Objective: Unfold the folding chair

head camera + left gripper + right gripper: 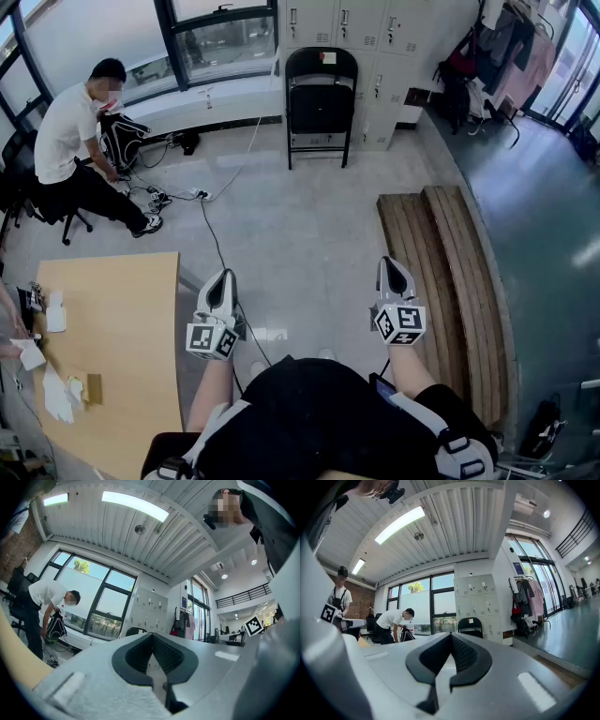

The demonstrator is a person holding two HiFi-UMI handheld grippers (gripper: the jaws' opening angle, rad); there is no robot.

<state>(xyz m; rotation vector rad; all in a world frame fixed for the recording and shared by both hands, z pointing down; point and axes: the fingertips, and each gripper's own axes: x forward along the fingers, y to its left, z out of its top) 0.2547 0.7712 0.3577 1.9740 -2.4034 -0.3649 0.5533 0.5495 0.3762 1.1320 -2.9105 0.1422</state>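
Both clenched and empty, the left gripper (217, 302) and right gripper (395, 292) point level toward the upright, still-folded black folding chair (321, 105) leaning on the lockers (375, 37), well apart straight ahead and roughly equally far from either.

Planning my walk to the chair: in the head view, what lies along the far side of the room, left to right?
Bending person in a white shirt → black metal folding chair → clothes hanging on a rack.
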